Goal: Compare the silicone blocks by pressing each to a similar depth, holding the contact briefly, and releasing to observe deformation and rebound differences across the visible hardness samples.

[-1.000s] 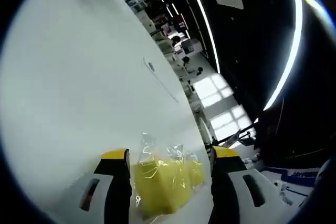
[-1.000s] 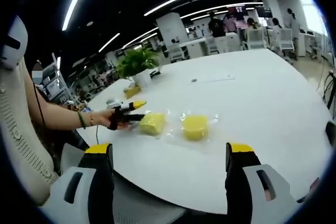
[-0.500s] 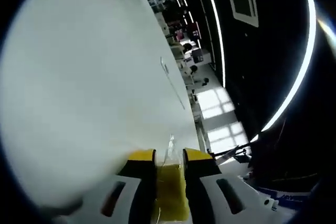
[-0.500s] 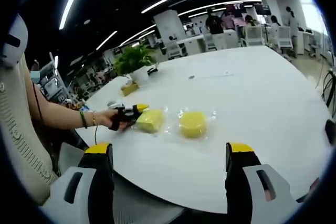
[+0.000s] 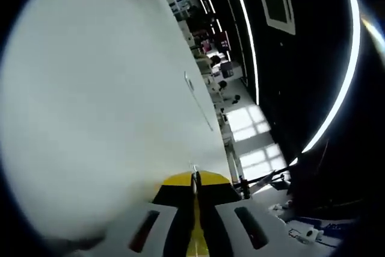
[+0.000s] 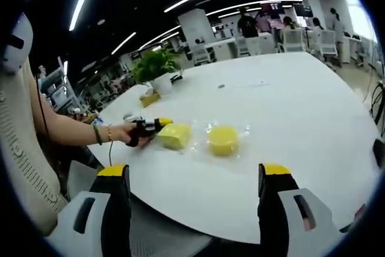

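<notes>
1. The white round table (image 6: 289, 118) carries everything; two yellow silicone samples in clear wrap sit side by side near your edge of it, in the right gripper view.
2. The left block (image 6: 174, 136), squarish, is the one you work now. The round block (image 6: 222, 140) lies just beside it, untouched and clear of any jaw.
3. Your left gripper (image 6: 157, 126) reaches in from the left of that view, held in your hand (image 6: 132, 135), its yellow-tipped jaws at the left block's edge.
4. In the left gripper view the left gripper's jaws are squeezed nearly together, with a thin sliver of the left block (image 5: 196, 239) pinched between them.
5. Your right gripper (image 6: 195, 176) hangs back off the table edge, jaws spread wide, nothing in them.
6. Step judged: the press-and-hold on the first sample. Next calls for a short hold, then a slow opening to watch the rebound, then the same squeeze depth on the round block.
</notes>
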Demonstrator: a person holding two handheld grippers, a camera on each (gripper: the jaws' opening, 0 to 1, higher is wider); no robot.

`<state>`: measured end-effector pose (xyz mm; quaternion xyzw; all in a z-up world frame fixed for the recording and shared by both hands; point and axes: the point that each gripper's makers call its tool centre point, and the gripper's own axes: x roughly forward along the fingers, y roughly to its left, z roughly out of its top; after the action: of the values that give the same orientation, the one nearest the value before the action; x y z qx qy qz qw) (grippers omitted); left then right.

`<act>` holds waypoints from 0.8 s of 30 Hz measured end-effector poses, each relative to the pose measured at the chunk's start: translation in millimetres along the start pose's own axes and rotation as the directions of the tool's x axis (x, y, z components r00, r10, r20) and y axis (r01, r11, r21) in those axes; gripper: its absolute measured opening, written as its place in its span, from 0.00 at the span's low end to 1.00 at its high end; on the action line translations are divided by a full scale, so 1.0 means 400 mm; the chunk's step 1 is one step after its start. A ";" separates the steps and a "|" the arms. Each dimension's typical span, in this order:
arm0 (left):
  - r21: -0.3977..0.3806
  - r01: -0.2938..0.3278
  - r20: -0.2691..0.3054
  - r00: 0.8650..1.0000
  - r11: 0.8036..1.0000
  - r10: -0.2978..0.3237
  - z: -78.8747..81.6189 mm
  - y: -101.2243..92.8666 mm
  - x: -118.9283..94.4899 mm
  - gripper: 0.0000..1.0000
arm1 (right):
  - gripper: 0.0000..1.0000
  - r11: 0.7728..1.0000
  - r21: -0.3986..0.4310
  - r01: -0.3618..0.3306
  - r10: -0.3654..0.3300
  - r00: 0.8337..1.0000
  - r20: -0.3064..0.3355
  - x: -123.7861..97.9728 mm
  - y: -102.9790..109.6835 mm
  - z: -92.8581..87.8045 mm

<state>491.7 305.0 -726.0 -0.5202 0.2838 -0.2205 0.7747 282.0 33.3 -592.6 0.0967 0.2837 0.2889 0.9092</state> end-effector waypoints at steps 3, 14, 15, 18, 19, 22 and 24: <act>0.051 0.002 -0.006 1.000 0.999 -0.002 0.001 -0.022 0.001 0.00 | 0.82 1.000 0.001 -0.003 0.003 1.000 0.004 -0.002 0.001 0.000; 0.130 0.116 -0.068 0.992 0.985 -0.108 -0.060 -0.188 -0.014 0.00 | 0.81 0.999 -0.012 -0.032 0.032 0.999 0.021 -0.009 0.017 0.006; 0.114 0.141 -0.077 0.988 0.983 -0.133 -0.071 -0.214 -0.016 0.00 | 0.81 0.999 -0.012 -0.033 0.034 0.999 0.025 -0.011 0.017 0.007; 0.136 0.167 -0.094 0.983 0.977 -0.155 -0.091 -0.260 -0.021 0.00 | 0.81 0.999 -0.015 -0.036 0.036 0.999 0.036 -0.018 0.019 0.008; 0.152 0.182 -0.110 0.980 0.972 -0.166 -0.102 -0.282 -0.024 0.00 | 0.81 0.999 -0.015 -0.037 0.038 0.999 0.038 -0.020 0.020 0.009; 0.178 0.204 -0.141 0.973 0.963 -0.180 -0.125 -0.321 -0.033 0.00 | 0.81 0.999 -0.020 -0.045 0.046 0.998 0.049 -0.025 0.026 0.011; 0.191 0.221 -0.165 0.968 0.956 -0.191 -0.139 -0.342 -0.040 0.00 | 0.81 0.998 -0.025 -0.050 0.051 0.997 0.054 -0.029 0.028 0.013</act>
<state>436.3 227.9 -611.8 -0.4457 0.2588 -0.3657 0.7750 272.0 35.8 -579.3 0.1012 0.2528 0.3121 0.9102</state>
